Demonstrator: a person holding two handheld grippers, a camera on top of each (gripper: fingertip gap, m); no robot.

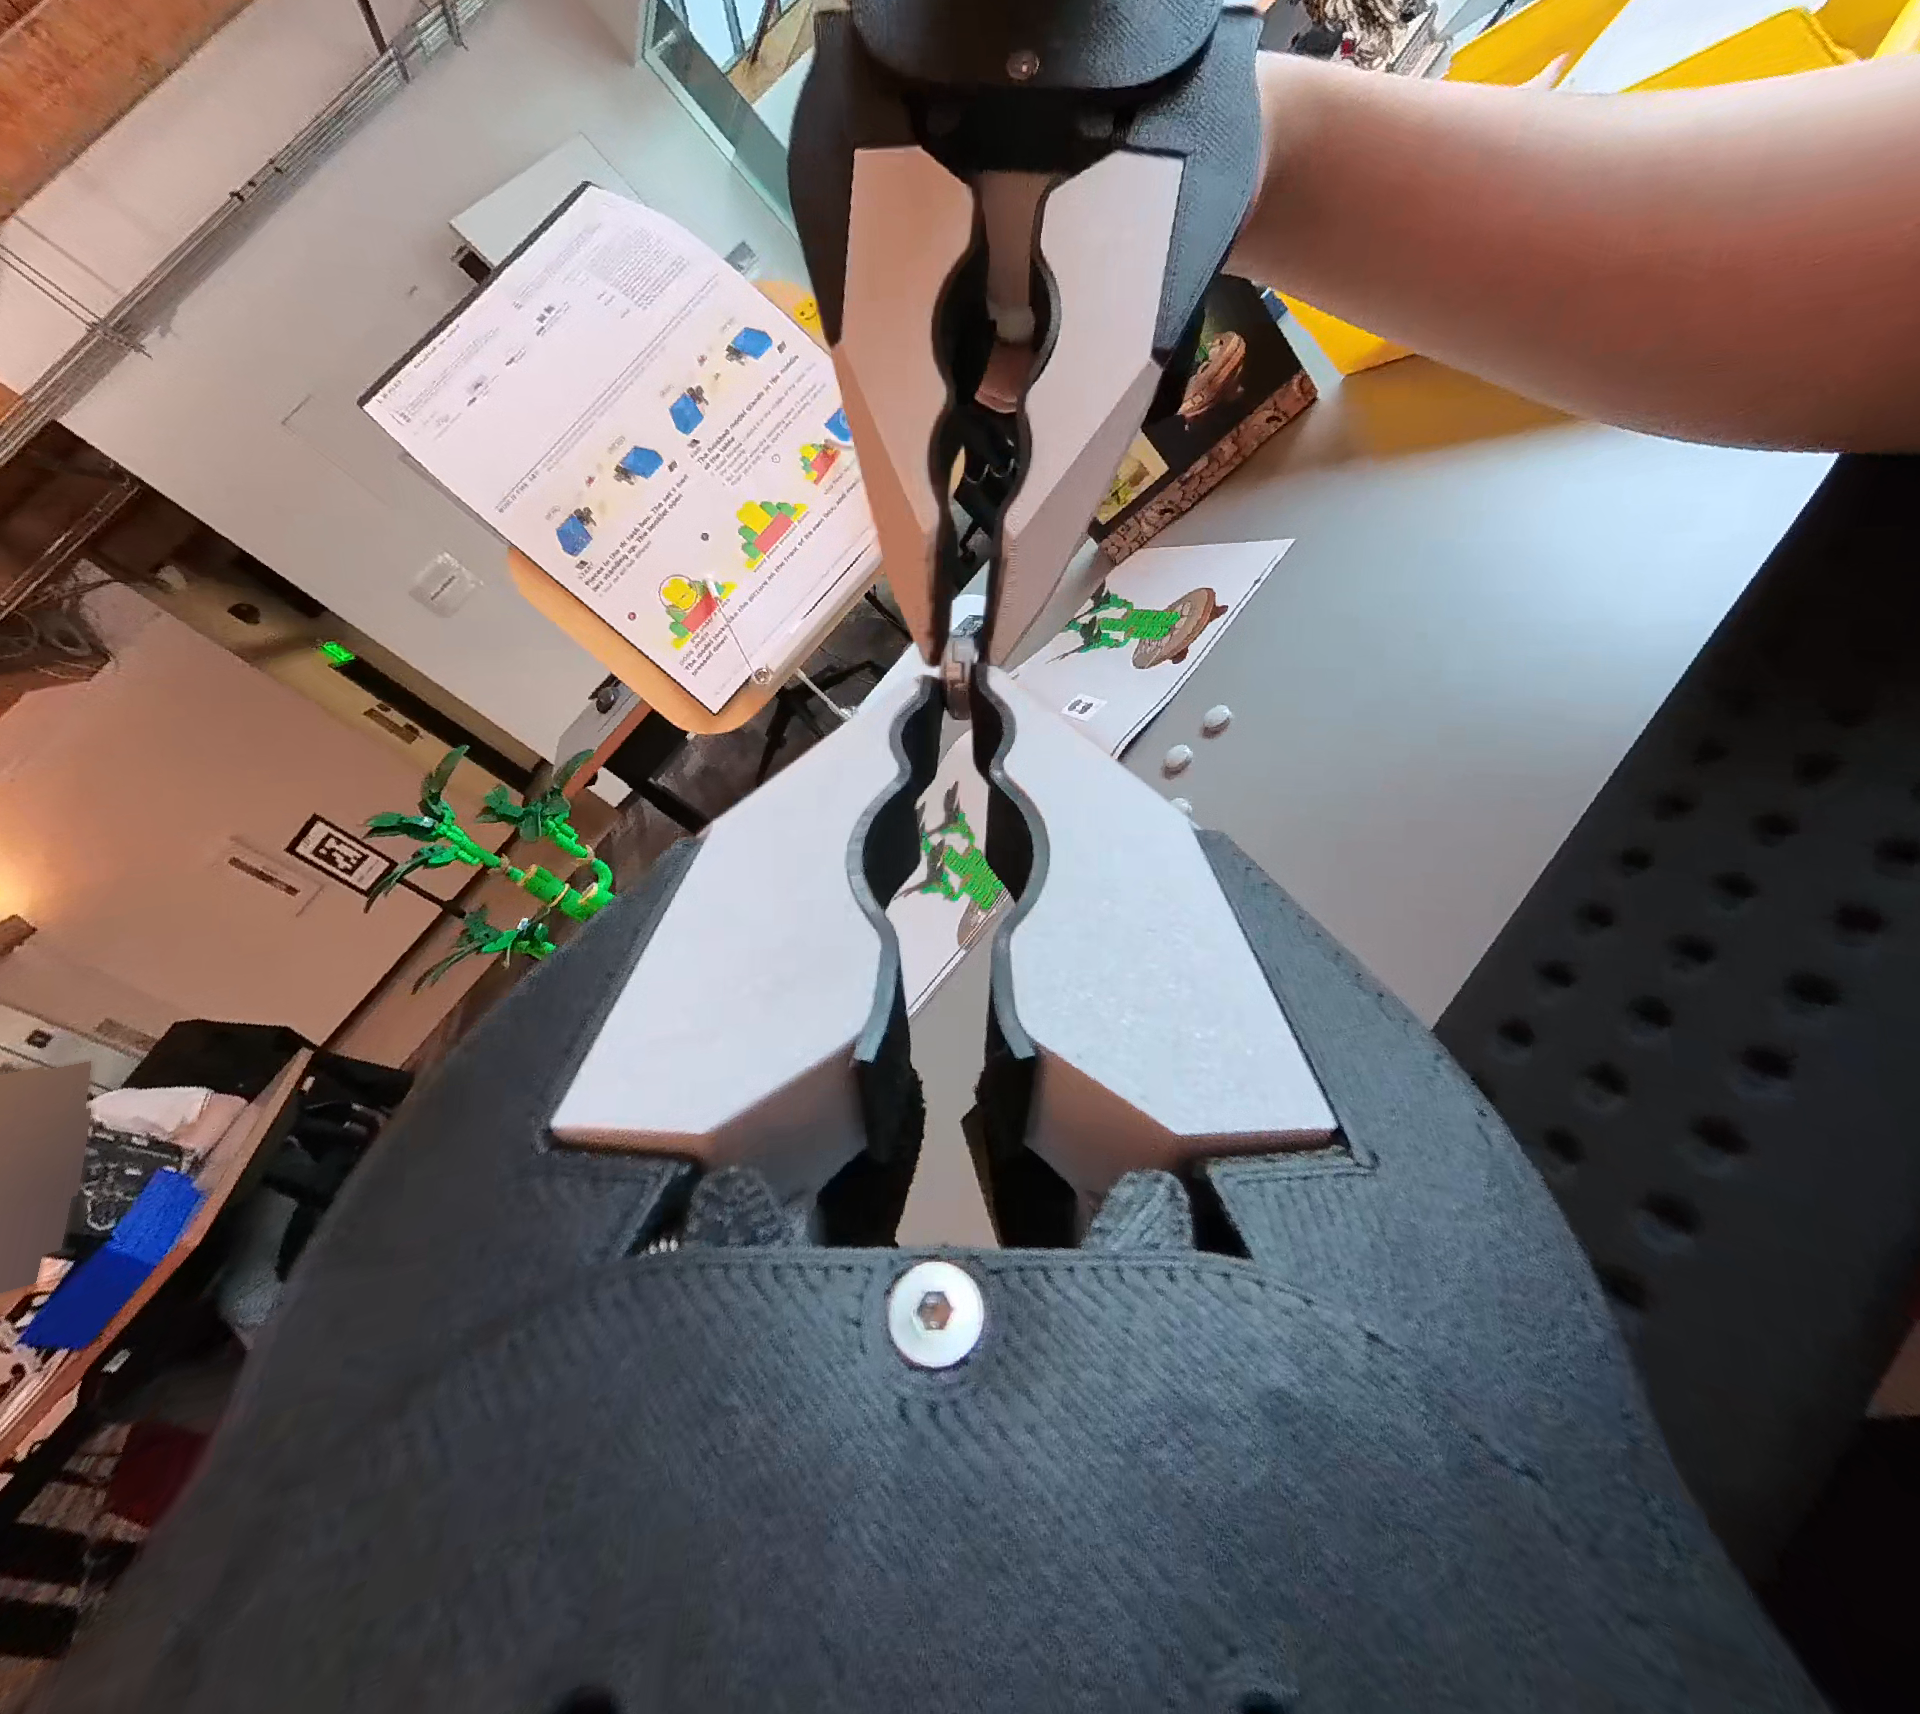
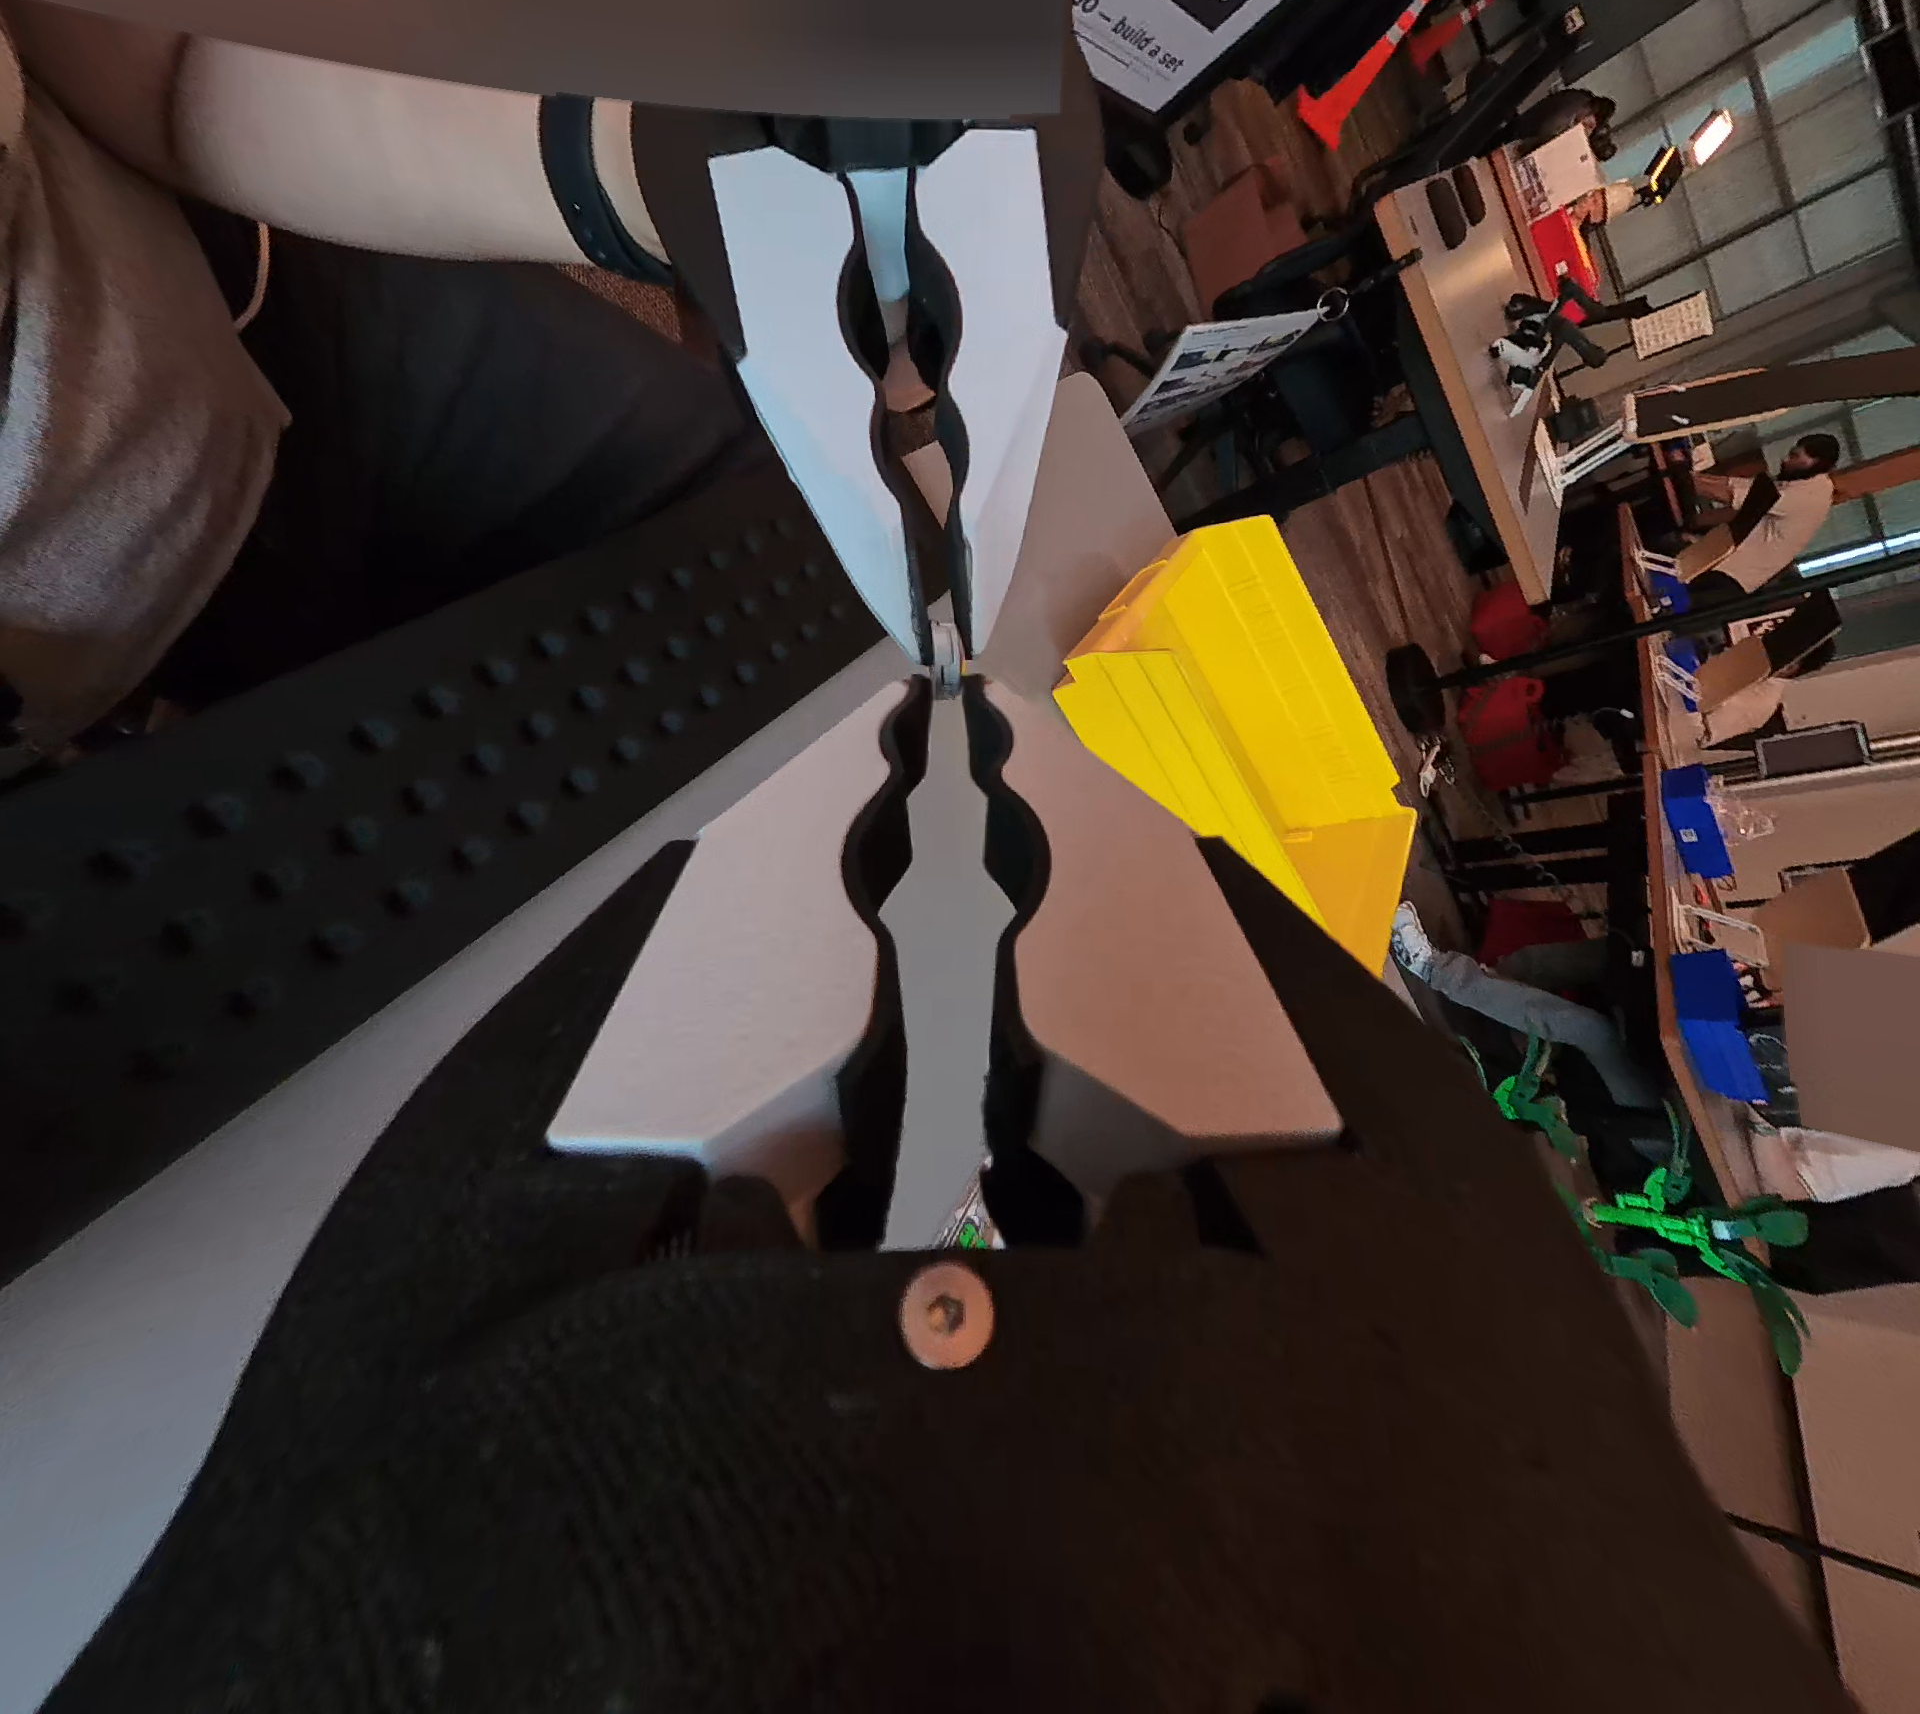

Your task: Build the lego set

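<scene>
In the left wrist view, going left to right, a green plant model (image 1: pixel 499 864) is showing at about nine o'clock, well apart from the work. The instruction booklet (image 1: pixel 1153 625) is lying open on the grey table (image 1: pixel 1455 729) at about two o'clock from the fingertips, with small pale round pieces (image 1: pixel 1195 737) just beside its edge. The left gripper (image 1: pixel 954 696) is reaching up from six o'clock and the right gripper (image 1: pixel 958 648) is coming down from twelve o'clock, so the two are pointing tip to tip along one line.

Between those tips, two small round grey pieces are sitting: the nearer piece (image 1: pixel 954 690) is being pinched by the left gripper, its fingers nearly together on it, and the farther piece (image 1: pixel 958 654) is being pinched by the right gripper in the same manner. The pieces are stacking face to face, touching or nearly so; whether they are fully seated I cannot tell.

The right wrist view is mirroring this: the right gripper (image 2: pixel 943 690) is rising from six o'clock, the left gripper (image 2: pixel 943 638) is descending from twelve, and a yellow bin (image 2: pixel 1226 688) is lying at three o'clock.

The join axis is running twelve to six, so the press probably needs to go straight along the fingers, both hands equally near.
</scene>
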